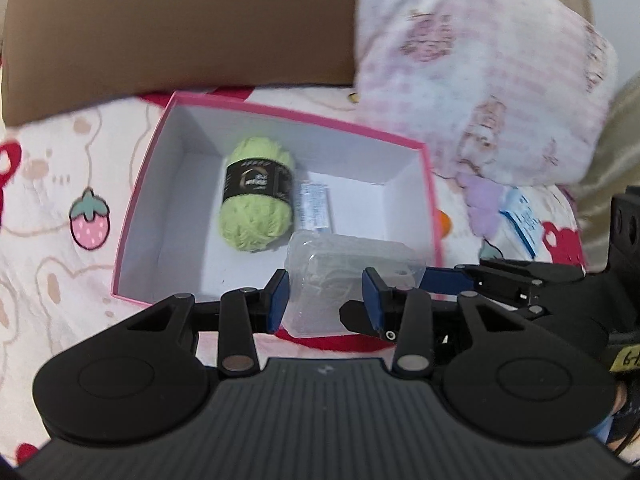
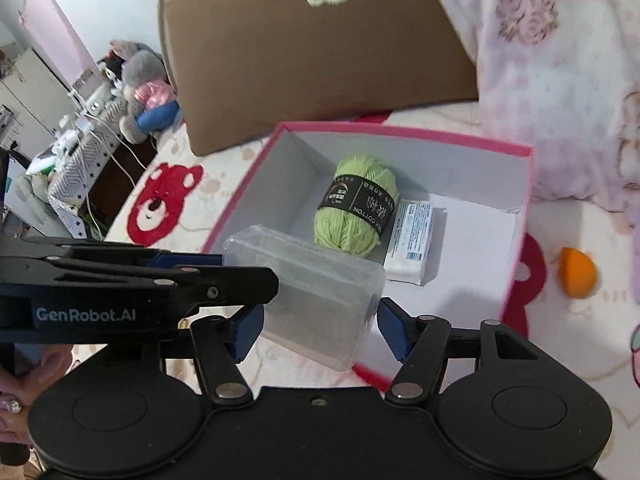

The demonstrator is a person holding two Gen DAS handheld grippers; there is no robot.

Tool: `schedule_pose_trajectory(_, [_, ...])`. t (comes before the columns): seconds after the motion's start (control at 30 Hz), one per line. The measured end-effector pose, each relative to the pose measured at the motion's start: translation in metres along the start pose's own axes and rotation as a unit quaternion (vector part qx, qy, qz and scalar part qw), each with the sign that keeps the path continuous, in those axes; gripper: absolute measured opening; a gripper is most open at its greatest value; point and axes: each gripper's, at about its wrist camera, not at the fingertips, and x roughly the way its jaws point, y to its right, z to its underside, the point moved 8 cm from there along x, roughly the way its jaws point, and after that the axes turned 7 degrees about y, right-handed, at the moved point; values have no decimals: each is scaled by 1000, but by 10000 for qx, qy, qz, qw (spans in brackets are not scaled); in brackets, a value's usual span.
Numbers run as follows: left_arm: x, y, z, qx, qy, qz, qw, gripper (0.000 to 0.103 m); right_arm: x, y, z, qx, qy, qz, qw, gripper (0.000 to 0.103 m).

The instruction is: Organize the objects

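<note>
A clear plastic box (image 1: 344, 256) (image 2: 320, 280) hangs over the near rim of an open pink gift box (image 1: 280, 110) (image 2: 400, 132) with a white inside. My left gripper (image 1: 326, 300) is shut on one end of the clear box. My right gripper (image 2: 316, 332) is shut across its width, a blue pad on each side. Each gripper shows in the other's view: the right one's finger (image 1: 444, 280) at the right, the left gripper (image 2: 224, 272) at the left. Inside the pink box lie a green yarn ball (image 1: 256, 200) (image 2: 356, 208) and a white packet (image 1: 316, 208) (image 2: 412, 240).
The pink box sits on a bed sheet (image 1: 60, 160) printed with strawberries and bears. A brown cushion (image 1: 180, 32) stands behind it and a pink quilt (image 1: 480, 80) is bunched at the right. An orange object (image 2: 578, 272) and a blue-white packet (image 1: 524, 220) lie right of the box.
</note>
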Motion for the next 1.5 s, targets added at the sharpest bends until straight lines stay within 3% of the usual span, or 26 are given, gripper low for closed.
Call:
schedule_pose_trajectory(0.3, [49,-45,-2,-706,-173,36,9973,38,56,9,-8,-67,-489,165,9986,68])
schedule_pose_trajectory(0.6, [81,-68,4,-846,-550,-276,9945,37,95,24,8,518,-1027,-41,9934,67])
schedule_pose_trajectory(0.73, [91,-72,7,-997,-518,-488,9925,37,107,32,13,867,-1163,-51,9894,65])
schedule_pose_trajectory(0.93, [108,-77,14,-1110,-583,-517,9908,37,113,35,19,714,-1123,205,9909,61])
schedule_pose_trajectory(1.3, [119,-82,18,-986,-273,-729,9921,36,126,43,23,868,-923,388,9912,51])
schedule_pose_trajectory(1.5, [110,-77,17,-712,8,-871,9937,36,113,34,13,12,-552,834,9950,51])
